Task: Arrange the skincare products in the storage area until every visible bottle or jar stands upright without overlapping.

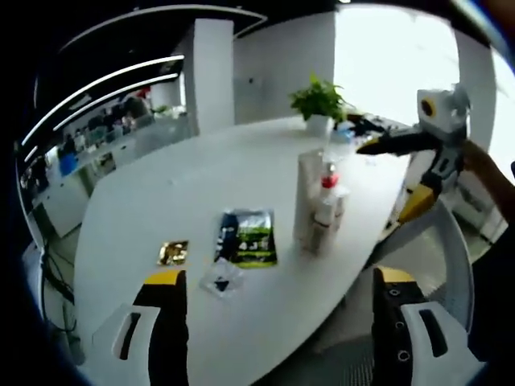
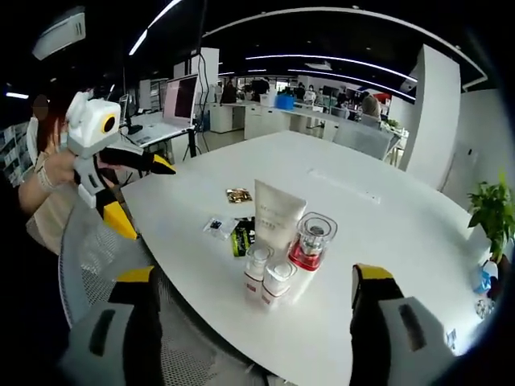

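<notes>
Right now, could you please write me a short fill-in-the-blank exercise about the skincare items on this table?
1. The tall cream tube stands ____ on the white table.
2. The bottle beside the tube has a ____ base under its clear cap.
3. Two small ____ bottles stand in front of the tube, nearest the table edge.
4. The dark green sachet lies ____ on the table.

Missing words: upright; red; white; flat

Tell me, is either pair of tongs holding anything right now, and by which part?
Nothing is held. The left tongs and right tongs are both open with nothing between their jaws, back from the cluster of skincare bottles on the white table.
</notes>
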